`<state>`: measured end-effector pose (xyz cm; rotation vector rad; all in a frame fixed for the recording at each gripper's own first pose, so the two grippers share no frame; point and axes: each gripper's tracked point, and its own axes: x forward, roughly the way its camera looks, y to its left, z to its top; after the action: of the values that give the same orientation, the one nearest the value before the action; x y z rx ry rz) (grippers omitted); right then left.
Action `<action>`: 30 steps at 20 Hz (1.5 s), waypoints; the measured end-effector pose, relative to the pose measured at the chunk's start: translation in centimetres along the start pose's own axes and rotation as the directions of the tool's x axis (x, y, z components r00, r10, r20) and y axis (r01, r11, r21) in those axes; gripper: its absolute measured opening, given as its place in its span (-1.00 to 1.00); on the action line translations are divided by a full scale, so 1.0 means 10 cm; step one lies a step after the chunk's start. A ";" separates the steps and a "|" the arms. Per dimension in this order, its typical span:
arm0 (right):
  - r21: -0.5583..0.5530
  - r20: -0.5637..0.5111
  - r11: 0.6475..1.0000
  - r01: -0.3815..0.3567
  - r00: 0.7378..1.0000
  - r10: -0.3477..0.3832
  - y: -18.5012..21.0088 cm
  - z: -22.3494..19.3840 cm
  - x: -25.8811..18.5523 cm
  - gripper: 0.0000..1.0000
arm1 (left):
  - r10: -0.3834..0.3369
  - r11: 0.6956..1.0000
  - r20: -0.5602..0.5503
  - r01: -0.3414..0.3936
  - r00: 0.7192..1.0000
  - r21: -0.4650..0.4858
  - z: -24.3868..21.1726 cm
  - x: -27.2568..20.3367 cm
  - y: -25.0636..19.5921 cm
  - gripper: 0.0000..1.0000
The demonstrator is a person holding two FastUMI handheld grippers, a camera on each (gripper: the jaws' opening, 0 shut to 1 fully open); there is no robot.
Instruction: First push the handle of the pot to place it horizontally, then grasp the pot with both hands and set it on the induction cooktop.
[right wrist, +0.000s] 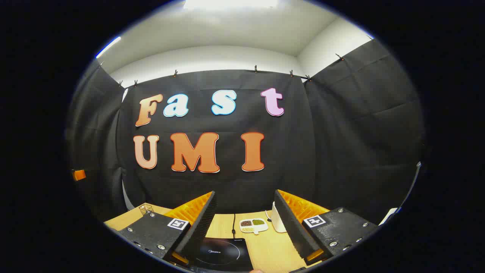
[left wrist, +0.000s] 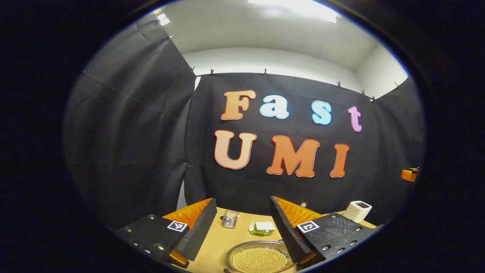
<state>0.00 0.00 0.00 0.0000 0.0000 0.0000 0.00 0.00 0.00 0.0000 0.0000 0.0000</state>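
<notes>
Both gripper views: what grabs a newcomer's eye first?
In the left gripper view, the open left tongs frame a metal pot full of small yellow beans at the near edge of the wooden table. In the right gripper view, the open right tongs hang over the black induction cooktop, with a white divided dish of beans just beyond it.

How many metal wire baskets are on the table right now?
1, as far as the pictures tell: a small wire basket at the back of the wooden table, past the pot of beans. The right gripper view's basket is likely the same one.
</notes>
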 end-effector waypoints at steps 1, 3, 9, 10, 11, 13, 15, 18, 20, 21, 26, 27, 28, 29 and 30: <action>0.002 -0.013 1.000 -0.009 1.000 0.009 0.02 -0.03 0.01 0.89 | -0.005 1.000 -0.001 0.005 1.000 0.002 0.01 0.01 -0.03 0.77; -0.006 -0.034 1.000 -0.011 0.999 0.010 0.01 -0.10 0.02 0.89 | -0.020 1.000 0.008 0.019 1.000 0.005 0.06 0.07 -0.11 0.77; -0.042 -0.014 0.999 -0.015 1.000 0.015 0.01 -0.07 0.02 0.89 | -0.034 0.999 -0.011 0.034 0.999 0.024 0.01 0.08 -0.24 0.77; -0.042 -0.014 0.999 -0.017 1.000 0.016 0.01 -0.07 0.02 0.89 | -0.040 0.999 -0.018 0.041 0.999 0.024 -0.02 0.09 -0.28 0.77; -0.042 -0.014 0.999 -0.017 1.000 0.017 0.01 -0.07 0.02 0.89 | -0.048 0.999 -0.020 0.049 0.999 0.024 -0.02 0.10 -0.31 0.78; -0.040 -0.018 0.999 -0.025 1.000 0.025 0.01 -0.07 0.02 0.89 | -0.047 0.998 -0.016 0.047 0.999 0.038 -0.01 0.10 -0.29 0.79; -0.031 -0.028 0.999 -0.031 0.999 0.030 0.01 -0.10 0.02 0.89 | -0.046 0.998 -0.003 0.046 0.999 0.043 0.04 0.07 -0.29 0.79; -0.027 -0.032 0.999 -0.021 0.999 0.020 -0.03 -0.11 0.04 0.89 | -0.052 0.998 0.012 0.051 0.999 0.037 0.09 0.04 -0.28 0.79; -0.029 -0.028 1.000 -0.012 1.000 0.011 -0.05 -0.12 0.04 0.89 | -0.056 0.997 0.012 0.055 0.998 0.059 0.09 0.03 -0.27 0.77; -0.029 -0.027 1.000 -0.009 1.000 0.008 -0.05 -0.12 0.04 0.89 | -0.057 0.996 0.005 0.057 0.998 0.067 0.07 0.03 -0.28 0.77; -0.020 -0.041 1.000 -0.024 0.999 0.023 0.00 -0.18 0.06 0.89 | -0.101 0.994 -0.025 0.102 0.995 0.040 0.00 0.03 -0.40 0.77; -0.021 -0.045 0.999 -0.026 0.999 0.025 0.00 -0.20 0.07 0.89 | -0.097 0.994 -0.032 0.098 0.995 0.038 -0.03 0.04 -0.38 0.77; -0.024 -0.048 0.999 -0.026 0.999 0.025 -0.01 -0.22 0.07 0.89 | -0.093 0.995 -0.035 0.095 0.995 0.040 -0.05 0.06 -0.37 0.79; -0.027 -0.049 0.999 -0.025 0.999 0.024 -0.01 -0.22 0.08 0.89 | -0.100 0.994 -0.038 0.101 0.994 0.041 -0.05 0.07 -0.38 0.86; -0.028 -0.048 0.999 -0.023 0.999 0.021 -0.03 -0.21 0.08 0.89 | -0.113 0.993 -0.038 0.115 0.993 0.040 -0.06 0.08 -0.41 0.78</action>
<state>0.83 -0.25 -2.12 -0.0289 0.0480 0.0219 0.78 -4.08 -0.56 0.0423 0.0353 -0.1145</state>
